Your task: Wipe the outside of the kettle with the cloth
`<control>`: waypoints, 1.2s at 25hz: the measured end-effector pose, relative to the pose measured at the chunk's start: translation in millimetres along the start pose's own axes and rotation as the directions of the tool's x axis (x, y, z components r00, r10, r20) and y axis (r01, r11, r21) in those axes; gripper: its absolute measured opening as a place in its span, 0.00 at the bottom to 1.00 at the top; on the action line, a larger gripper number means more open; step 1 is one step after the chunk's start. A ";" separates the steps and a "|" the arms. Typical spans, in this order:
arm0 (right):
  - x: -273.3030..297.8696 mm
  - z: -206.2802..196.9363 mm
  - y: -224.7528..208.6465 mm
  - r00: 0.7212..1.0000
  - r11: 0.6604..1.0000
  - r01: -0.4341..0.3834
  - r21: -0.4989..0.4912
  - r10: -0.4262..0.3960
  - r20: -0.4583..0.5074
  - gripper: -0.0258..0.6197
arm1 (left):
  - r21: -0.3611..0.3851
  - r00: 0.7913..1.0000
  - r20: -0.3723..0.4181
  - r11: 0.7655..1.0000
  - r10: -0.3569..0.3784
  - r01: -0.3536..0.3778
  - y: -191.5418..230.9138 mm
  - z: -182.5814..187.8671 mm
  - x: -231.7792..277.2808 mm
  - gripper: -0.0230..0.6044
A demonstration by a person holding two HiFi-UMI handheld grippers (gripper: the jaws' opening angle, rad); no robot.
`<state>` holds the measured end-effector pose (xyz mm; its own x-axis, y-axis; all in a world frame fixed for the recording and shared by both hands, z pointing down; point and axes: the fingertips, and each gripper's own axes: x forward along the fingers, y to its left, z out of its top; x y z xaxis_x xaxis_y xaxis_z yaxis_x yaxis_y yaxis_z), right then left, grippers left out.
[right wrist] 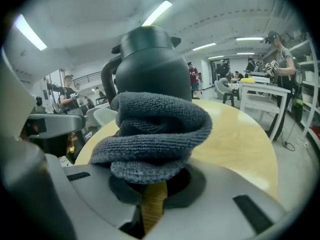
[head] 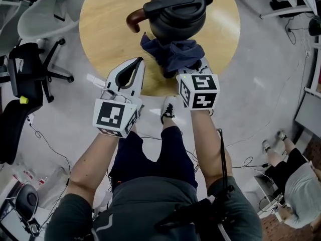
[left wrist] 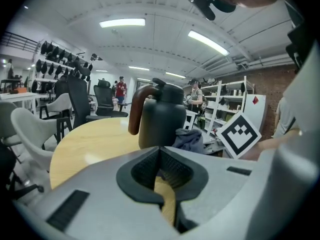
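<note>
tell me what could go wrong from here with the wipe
1. The kettle stands free on the table. The left gripper is shut, empty and not touching it, so a push from the cloth may slide or tip the kettle.
2. The right gripper pinches the cloth as a bunched wad. The cloth may pull loose under friction, or bare jaw tips may scrape the kettle.

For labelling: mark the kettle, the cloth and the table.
kettle (head: pixel 180 19), head view, on its dark top.
cloth (right wrist: pixel 155 129), right gripper view, on its bunched middle.
table (head: pixel 108 34), head view, bare wood left of kettle.
</note>
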<state>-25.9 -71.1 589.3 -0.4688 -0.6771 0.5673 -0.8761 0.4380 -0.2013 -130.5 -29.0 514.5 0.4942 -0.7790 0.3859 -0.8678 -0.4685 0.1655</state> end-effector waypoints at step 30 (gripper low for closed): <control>-35.1 71.8 -33.7 0.994 0.993 -0.087 -0.082 0.092 0.065 0.12 | 0.005 0.997 0.036 0.998 0.061 -0.062 -26.7 55.3 17.1 0.05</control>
<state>12.0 -104.6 518.9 -0.5539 -0.6708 0.4932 -0.8200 0.5423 -0.1833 -96.0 -52.9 466.5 0.4416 -0.8209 0.3621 -0.8963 -0.4217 0.1369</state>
